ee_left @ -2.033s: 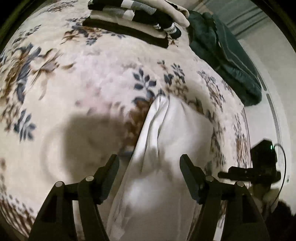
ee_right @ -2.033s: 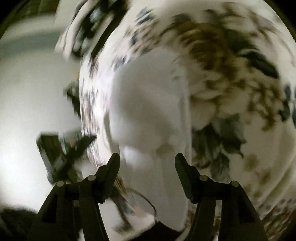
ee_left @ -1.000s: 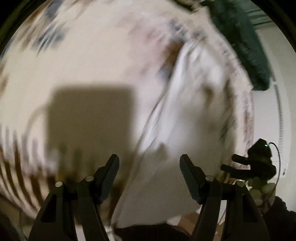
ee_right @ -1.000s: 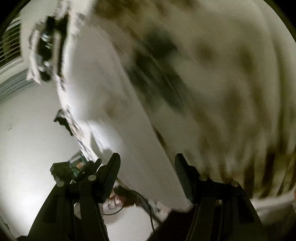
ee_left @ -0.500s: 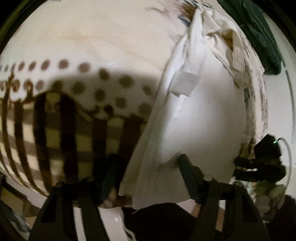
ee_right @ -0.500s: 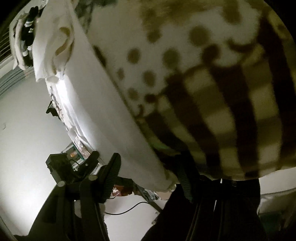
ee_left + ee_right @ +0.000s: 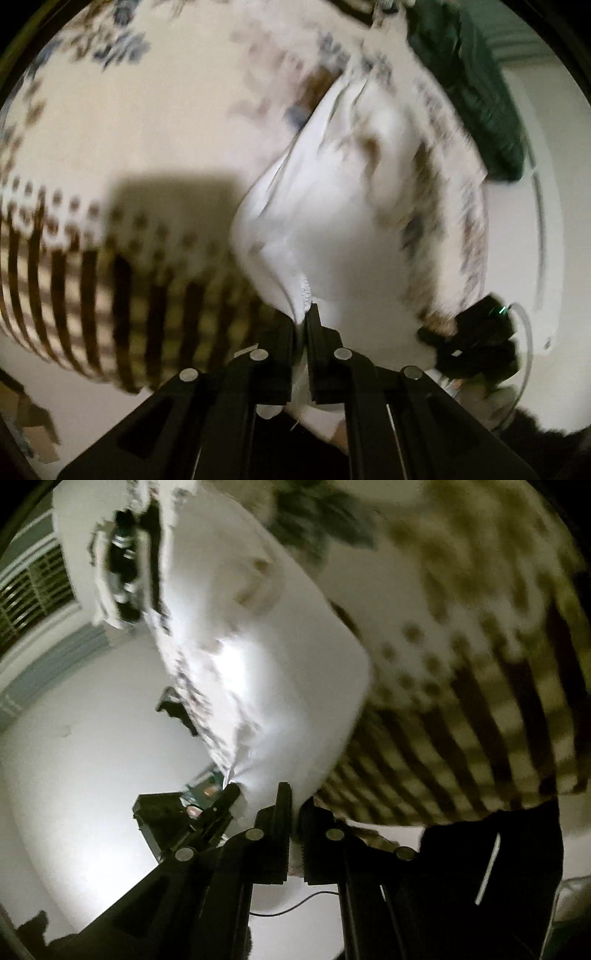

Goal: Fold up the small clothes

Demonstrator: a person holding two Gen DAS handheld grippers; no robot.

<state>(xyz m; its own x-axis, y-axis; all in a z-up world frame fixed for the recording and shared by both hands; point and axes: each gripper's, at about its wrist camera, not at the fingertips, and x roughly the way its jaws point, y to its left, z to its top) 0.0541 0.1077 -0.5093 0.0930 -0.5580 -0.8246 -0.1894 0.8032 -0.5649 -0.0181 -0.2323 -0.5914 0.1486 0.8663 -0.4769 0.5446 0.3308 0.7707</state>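
— Floral bedspread [image 7: 155, 122] fills the left view; the left tongs [image 7: 303, 325] pinch the white garment [image 7: 332, 221] by its hem at the bed's near edge.

— Right view: right tongs [image 7: 295, 808] also clamp white cloth [image 7: 280, 657]. It looks light and limp, so grip the corners.

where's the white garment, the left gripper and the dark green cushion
white garment [image 7: 332, 229]: left wrist view, on its broad middle panel
left gripper [image 7: 303, 325]: left wrist view, between the fingertips shut on the garment's hem
dark green cushion [image 7: 476, 88]: left wrist view, on its side face
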